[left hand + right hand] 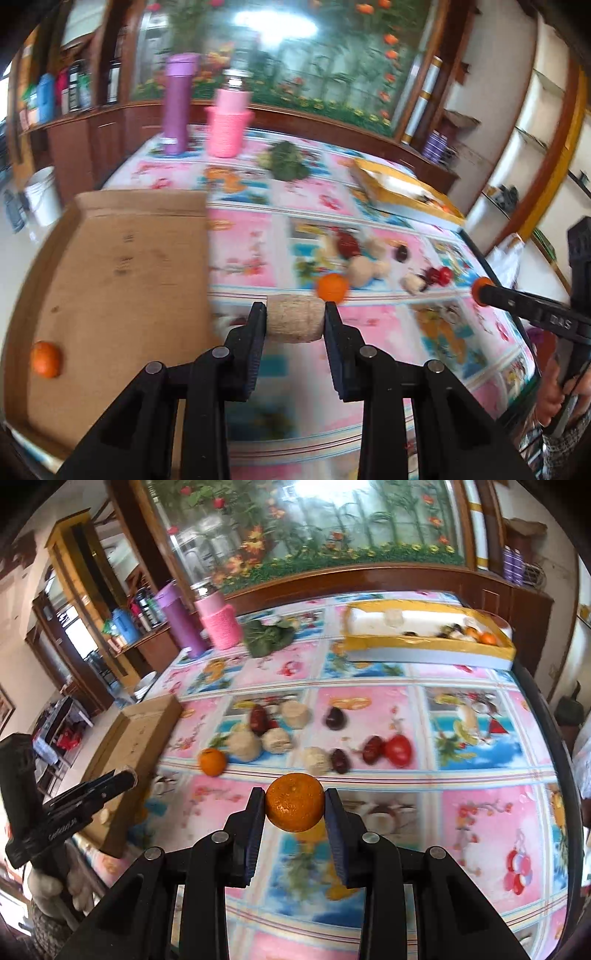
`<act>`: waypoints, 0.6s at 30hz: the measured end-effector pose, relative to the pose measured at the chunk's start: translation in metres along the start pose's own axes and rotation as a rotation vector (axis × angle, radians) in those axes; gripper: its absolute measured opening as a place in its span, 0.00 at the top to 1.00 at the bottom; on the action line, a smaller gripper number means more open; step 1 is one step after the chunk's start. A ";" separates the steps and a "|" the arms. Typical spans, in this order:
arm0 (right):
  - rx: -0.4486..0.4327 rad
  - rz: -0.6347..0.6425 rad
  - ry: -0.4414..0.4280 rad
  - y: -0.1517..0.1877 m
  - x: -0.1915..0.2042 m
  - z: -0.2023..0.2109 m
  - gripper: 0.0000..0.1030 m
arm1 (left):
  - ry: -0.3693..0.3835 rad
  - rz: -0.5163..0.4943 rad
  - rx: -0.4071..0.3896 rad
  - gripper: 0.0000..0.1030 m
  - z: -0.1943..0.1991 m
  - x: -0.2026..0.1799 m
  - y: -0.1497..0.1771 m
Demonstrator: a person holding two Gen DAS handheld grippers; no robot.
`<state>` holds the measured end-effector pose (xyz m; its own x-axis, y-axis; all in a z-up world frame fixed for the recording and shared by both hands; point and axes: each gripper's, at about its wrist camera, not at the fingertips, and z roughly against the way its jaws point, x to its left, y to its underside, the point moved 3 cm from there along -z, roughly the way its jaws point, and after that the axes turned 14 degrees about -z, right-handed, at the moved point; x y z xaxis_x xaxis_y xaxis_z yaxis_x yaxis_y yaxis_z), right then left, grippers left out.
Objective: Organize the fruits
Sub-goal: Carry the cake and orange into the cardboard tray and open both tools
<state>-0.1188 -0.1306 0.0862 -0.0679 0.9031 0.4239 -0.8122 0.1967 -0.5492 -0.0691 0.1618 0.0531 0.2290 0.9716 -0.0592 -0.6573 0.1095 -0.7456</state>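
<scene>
Tablecloth (369, 698) printed with pink and blue fruit squares covers the whole table and serves as the landmark. At its left edge sits an open brown cardboard box (122, 280); the left wrist view shows its floor holding a single orange (45, 359) near the front corner, which the right wrist view cannot see into. At the far right of the cloth lies a shallow yellow-rimmed tray (424, 642), and only the right wrist view reveals its contents: a pale round piece, some dark fruit and oranges bunched at its right end. Mid-cloth is a loose scatter of pale round fruits (243, 744), dark red ones, a red tomato (399, 750) and another orange (212, 762). At the far edge stand a purple bottle (178, 103), a pink cup (227, 129) and leafy greens (288, 162). The left gripper (295, 317) is clamped on a tan cylindrical fruit (294, 319) above the cloth's near edge, just right of the box. The right gripper (294, 805) squeezes a small orange mandarin (294, 801) above the cloth.
</scene>
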 end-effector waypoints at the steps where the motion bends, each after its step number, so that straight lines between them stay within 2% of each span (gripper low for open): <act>1: 0.005 0.018 -0.018 0.002 0.013 -0.002 0.66 | -0.030 0.021 -0.002 0.71 0.005 0.014 0.003; 6: 0.050 0.107 -0.143 0.018 0.084 -0.021 0.66 | -0.170 0.132 0.011 0.71 0.023 0.078 0.023; 9: 0.085 0.172 -0.196 0.029 0.129 -0.039 0.66 | -0.223 0.170 0.029 0.71 0.027 0.105 0.030; 15: 0.169 0.252 -0.248 0.054 0.196 -0.086 0.66 | -0.297 0.153 0.112 0.71 0.014 0.142 0.031; 18: 0.187 0.292 -0.245 0.065 0.220 -0.107 0.66 | -0.328 0.131 0.155 0.71 0.005 0.153 0.031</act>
<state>-0.1248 0.1216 0.0668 -0.4281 0.7887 0.4412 -0.8281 -0.1468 -0.5411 -0.0579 0.3151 0.0236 -0.0897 0.9921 0.0872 -0.7724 -0.0140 -0.6350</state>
